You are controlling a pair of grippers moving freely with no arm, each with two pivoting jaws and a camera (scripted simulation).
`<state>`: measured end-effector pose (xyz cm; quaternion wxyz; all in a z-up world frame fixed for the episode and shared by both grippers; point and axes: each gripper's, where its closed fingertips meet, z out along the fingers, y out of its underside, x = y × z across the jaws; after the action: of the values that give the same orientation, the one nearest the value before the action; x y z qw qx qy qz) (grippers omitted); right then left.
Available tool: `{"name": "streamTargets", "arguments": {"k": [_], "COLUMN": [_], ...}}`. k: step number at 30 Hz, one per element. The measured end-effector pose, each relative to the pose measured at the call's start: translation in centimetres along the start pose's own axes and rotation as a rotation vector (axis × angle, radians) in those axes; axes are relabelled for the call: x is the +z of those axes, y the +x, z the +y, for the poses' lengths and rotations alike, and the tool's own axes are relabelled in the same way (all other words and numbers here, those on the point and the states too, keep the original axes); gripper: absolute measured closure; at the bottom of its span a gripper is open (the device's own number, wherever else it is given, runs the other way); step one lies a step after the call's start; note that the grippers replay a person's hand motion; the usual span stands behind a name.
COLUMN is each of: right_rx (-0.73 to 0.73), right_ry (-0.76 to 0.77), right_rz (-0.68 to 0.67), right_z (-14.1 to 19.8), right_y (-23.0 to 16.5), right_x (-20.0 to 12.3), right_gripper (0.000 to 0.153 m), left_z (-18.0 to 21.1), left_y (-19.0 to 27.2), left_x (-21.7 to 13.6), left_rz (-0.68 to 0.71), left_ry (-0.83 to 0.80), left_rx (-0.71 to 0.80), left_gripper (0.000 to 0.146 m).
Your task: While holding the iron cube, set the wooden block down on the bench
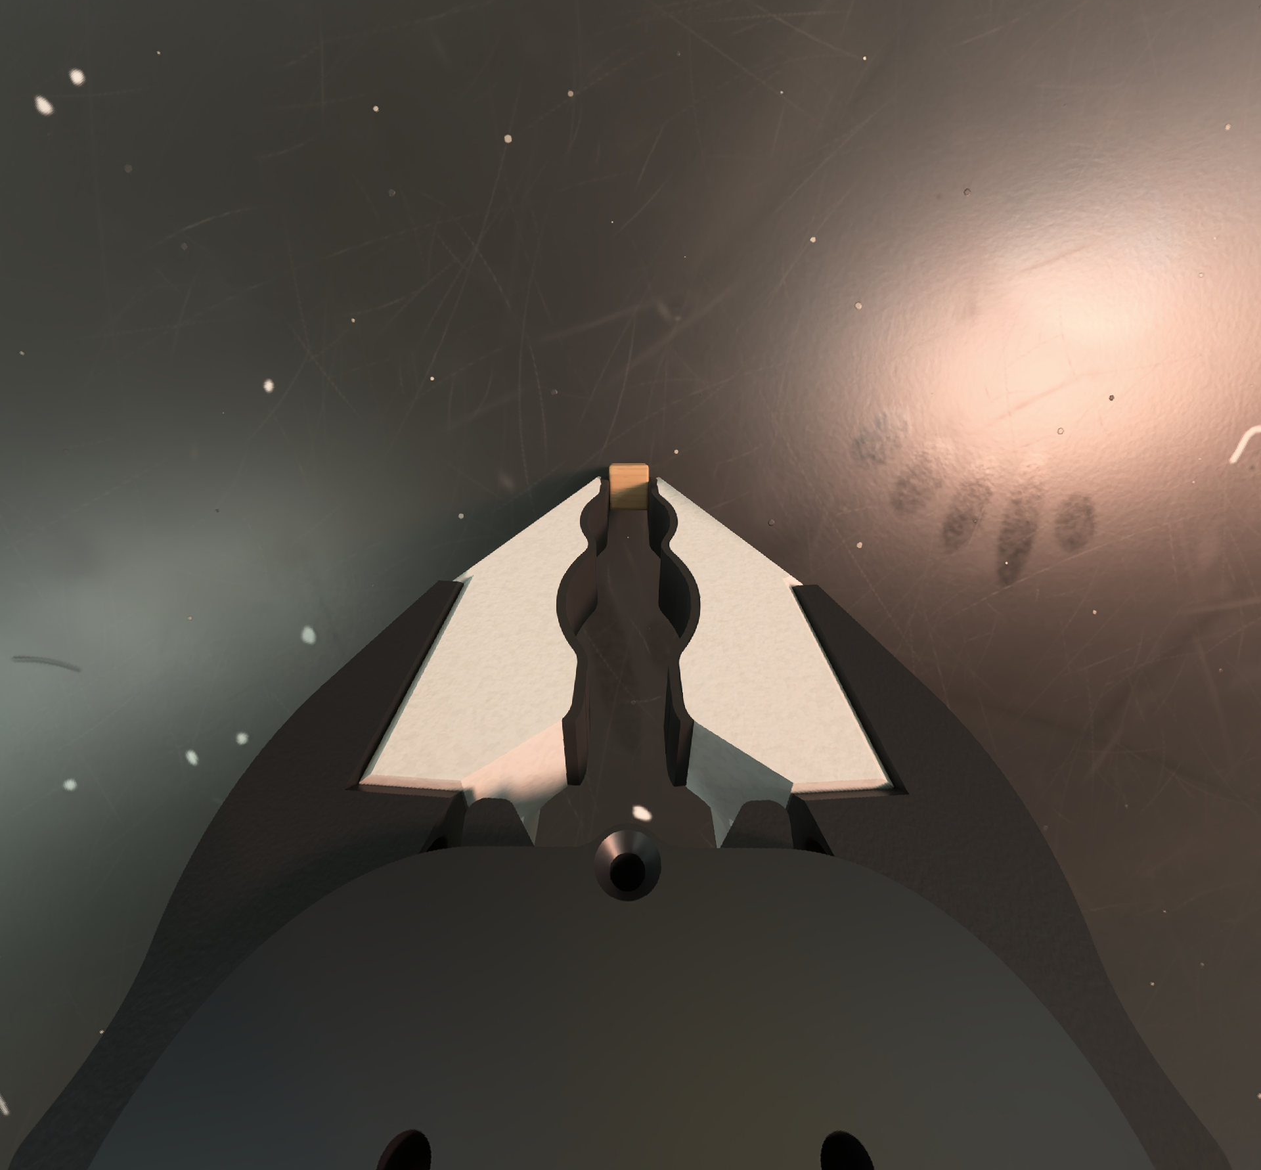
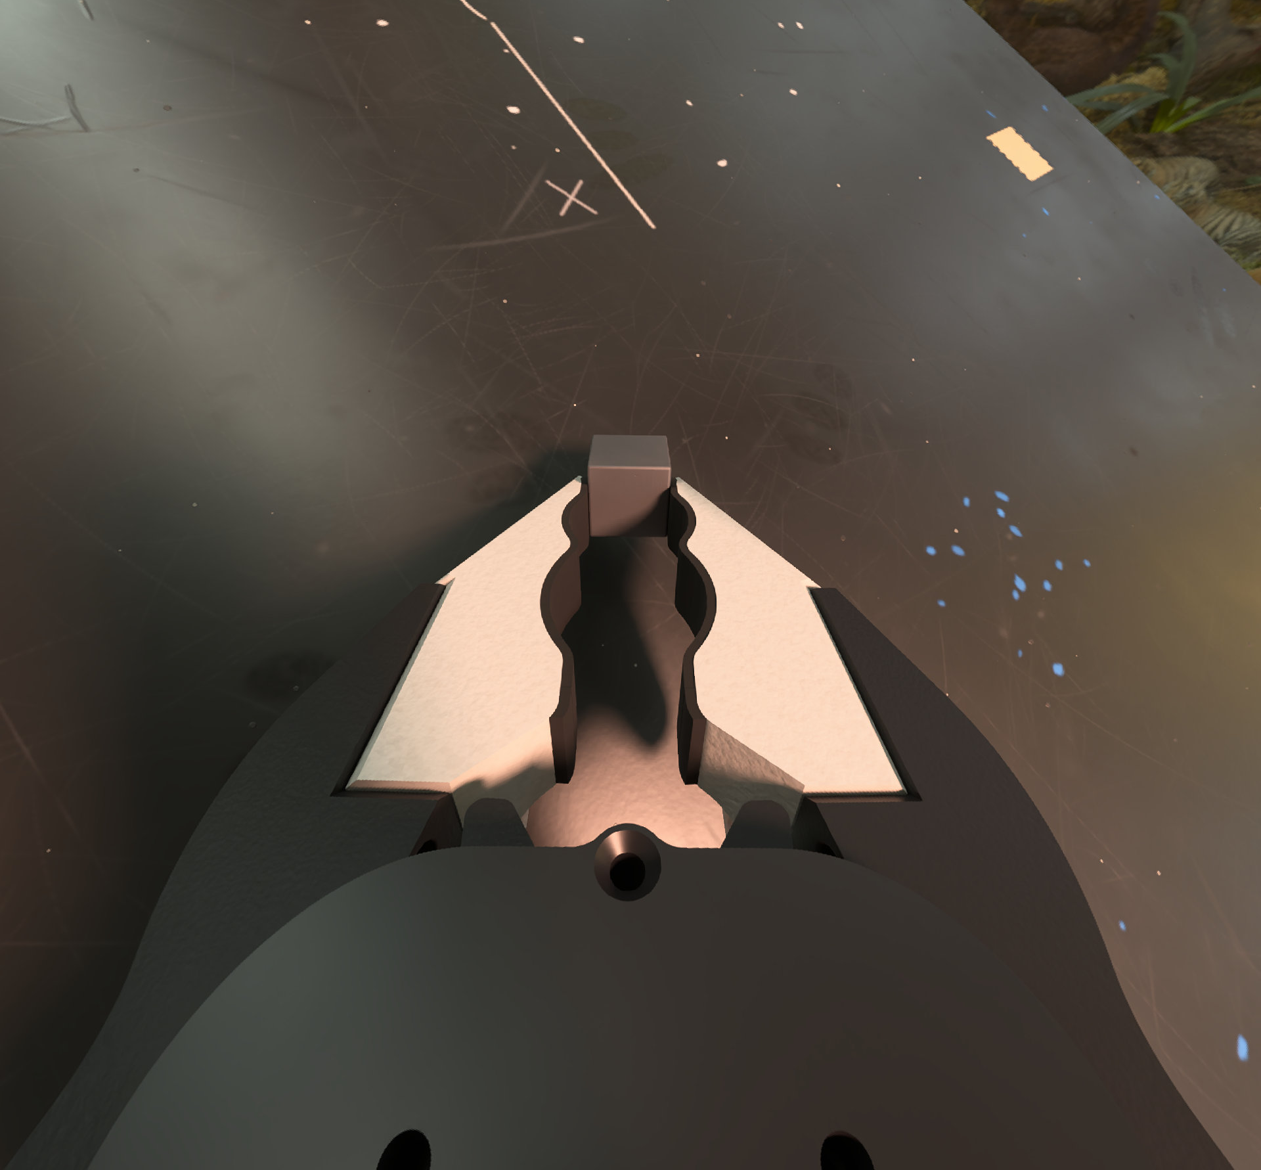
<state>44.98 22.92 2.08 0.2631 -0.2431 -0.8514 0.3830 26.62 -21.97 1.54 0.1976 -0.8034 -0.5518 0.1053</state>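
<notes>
In the left wrist view my left gripper [image 1: 628,489] is shut on a small tan wooden block [image 1: 628,482], pinched between the fingertips above the dark scratched bench [image 1: 477,216]. I cannot tell whether the block touches the bench. In the right wrist view my right gripper [image 2: 628,497] is shut on a grey iron cube [image 2: 628,485], held at the fingertips over the bench [image 2: 341,352]; its shadow lies just beyond it.
The bench's right edge [image 2: 1064,113] runs diagonally at the upper right, with plants and ground beyond. A tan tape piece [image 2: 1019,153] lies near that edge. Chalk marks [image 2: 573,113] and blue paint specks [image 2: 1010,564] are on the surface. Smudged fingerprints [image 1: 982,502] show right of the left gripper.
</notes>
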Motion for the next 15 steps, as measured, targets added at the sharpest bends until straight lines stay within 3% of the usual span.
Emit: {"name": "streamTargets", "arguments": {"k": [9,11,15], "right_rx": [-0.006,-0.008,-0.016], "right_ry": [-0.006,-0.005,-0.007], "right_rz": [-0.006,-0.009,-0.010], "right_z": [0.1,0.0,0.1], "right_y": [-0.1,-0.2,-0.3], "right_x": [0.1,0.0,0.1], "right_gripper": [0.131,0.131,0.131], "left_z": [0.8,1.1,1.5], "left_y": [-0.4,-0.5,-1.6], "left_x": [-0.5,-1.2,-4.0], "left_rz": [0.005,0.016,0.003], "left_ry": [-0.044,-0.054,-0.037], "left_rx": [-0.004,-0.021,-0.079], "left_gripper": [0.136,0.125,0.118]}}
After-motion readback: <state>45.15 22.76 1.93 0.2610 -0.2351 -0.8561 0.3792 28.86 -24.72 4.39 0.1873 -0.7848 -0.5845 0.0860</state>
